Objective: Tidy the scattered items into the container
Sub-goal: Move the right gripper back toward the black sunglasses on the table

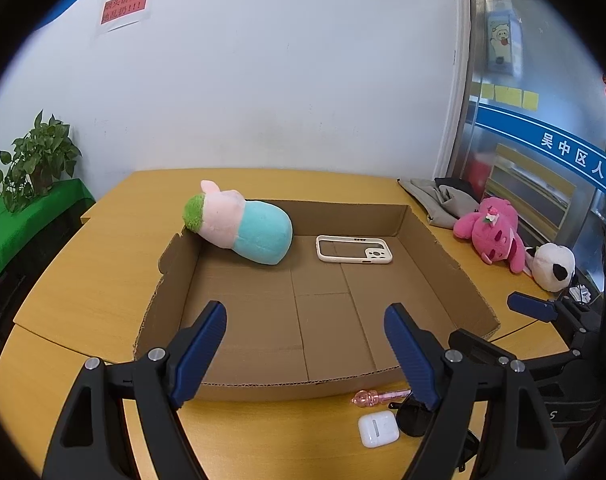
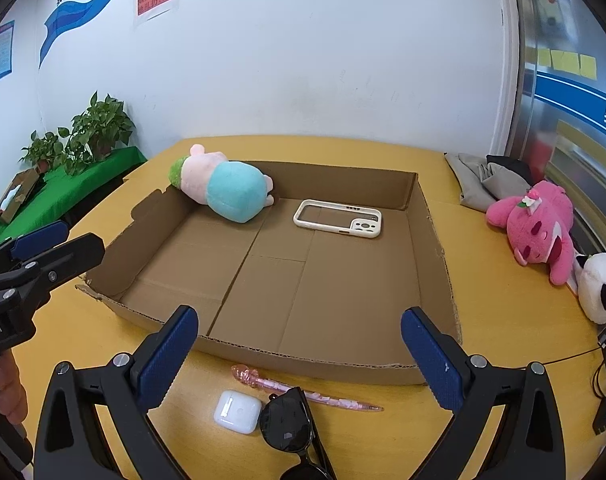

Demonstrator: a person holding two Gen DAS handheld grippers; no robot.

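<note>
Nearest the lens, sunglasses, a white earbud case and a pink pen lie just outside the cardboard tray's near wall, waiting to go in. The right hand-held gripper hangs above them, jaws wide and empty, likely lining up a pick. The left hand-held gripper is wide and empty too. Inside the tray, a plush toy leans in the far-left corner, with a phone case flat beside it. Yellow tabletop, white wall, potted plants at the left.

Three plush toys — one phone case, earbud case, sunglasses, pen.
</note>
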